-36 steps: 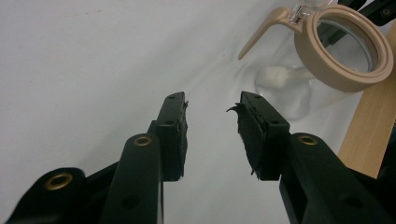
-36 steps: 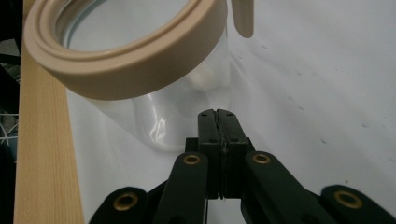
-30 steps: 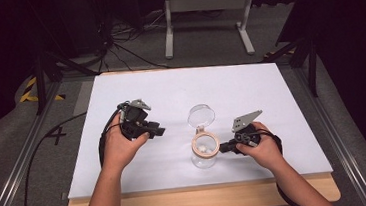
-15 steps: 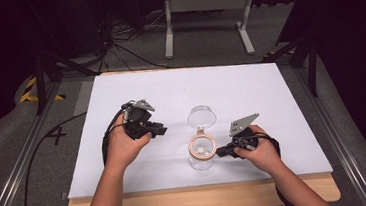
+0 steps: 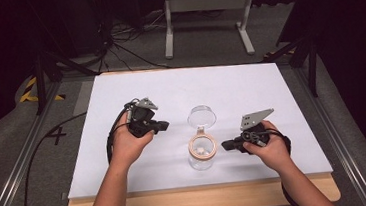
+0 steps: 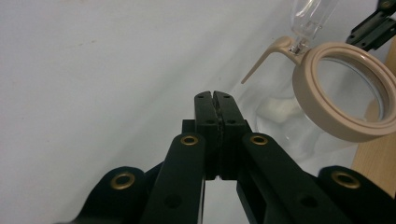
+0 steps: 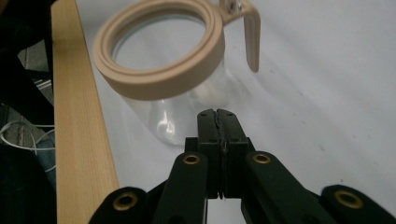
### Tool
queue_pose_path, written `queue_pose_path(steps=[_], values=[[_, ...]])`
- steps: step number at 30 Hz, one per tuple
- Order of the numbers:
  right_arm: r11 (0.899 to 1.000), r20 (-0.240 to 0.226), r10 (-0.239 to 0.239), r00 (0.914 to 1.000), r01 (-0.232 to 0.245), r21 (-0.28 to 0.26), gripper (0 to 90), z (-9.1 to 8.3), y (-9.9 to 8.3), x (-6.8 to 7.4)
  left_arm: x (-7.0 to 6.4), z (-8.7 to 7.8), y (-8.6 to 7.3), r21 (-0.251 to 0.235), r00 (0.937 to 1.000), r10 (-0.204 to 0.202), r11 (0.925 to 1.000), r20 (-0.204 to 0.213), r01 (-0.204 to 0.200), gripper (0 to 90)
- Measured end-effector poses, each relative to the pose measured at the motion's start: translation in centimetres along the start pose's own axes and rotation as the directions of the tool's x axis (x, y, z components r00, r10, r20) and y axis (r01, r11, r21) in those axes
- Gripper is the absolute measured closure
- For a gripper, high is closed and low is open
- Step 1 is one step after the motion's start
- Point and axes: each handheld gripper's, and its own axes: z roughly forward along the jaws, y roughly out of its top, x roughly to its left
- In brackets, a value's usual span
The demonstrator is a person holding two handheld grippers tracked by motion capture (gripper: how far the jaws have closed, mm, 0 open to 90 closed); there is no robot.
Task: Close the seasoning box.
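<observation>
One glass jar [image 5: 203,154], lid [image 5: 202,116] flipped open, sm white bit inside

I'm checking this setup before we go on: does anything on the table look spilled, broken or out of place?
Nothing stands out. The clear jar with its tan rim stands upright on the white table cover, its hinged lid swung open behind it. No spill or crack shows. Left gripper and right gripper, jaws shut, flank the jar.

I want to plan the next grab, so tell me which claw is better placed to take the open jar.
Probably the right. The right claw sits close beside the jar, tips aimed at its wall, jaws shut. The left claw is farther off, up and to the jar's left, also shut. Either must open first.
</observation>
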Motion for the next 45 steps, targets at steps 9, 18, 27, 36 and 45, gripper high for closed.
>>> queue_pose_path(steps=[9, 18, 27, 36, 45], values=[[0.996, -0.029, -0.014, 0.9995, 0.011, -0.091, 90.0, -1.4, 1.3, 1.6, -1.1, 0.7, 0.5, -0.136, 0.9990, -0.014, 0.9905, 0.043, 0.019, 89.9], [0.990, -0.071, -0.026, 0.9971, 0.016, -0.140, 90.0, 0.2, 1.9, 2.9, -1.9, 1.6, 0.8, -0.220, 0.9966, -0.010, 0.9751, 0.081, 0.028, 89.8], [0.985, -0.072, -0.018, 0.9973, 0.005, -0.173, 90.0, 0.5, 2.3, 3.4, -2.3, 2.3, 1.2, -0.239, 0.9976, 0.020, 0.9710, 0.067, -0.004, 89.7], [0.983, -0.067, -0.001, 0.9978, -0.011, -0.182, 90.0, 0.7, 2.3, 3.3, -2.5, 2.5, 1.5, -0.244, 0.9974, 0.019, 0.9697, 0.069, -0.002, 89.6], [0.980, -0.061, 0.013, 0.9980, -0.025, -0.196, 90.0, 0.8, 2.6, 3.1, -2.8, 2.2, 1.6, -0.243, 0.9949, 0.055, 0.9696, 0.085, -0.032, 89.5]])
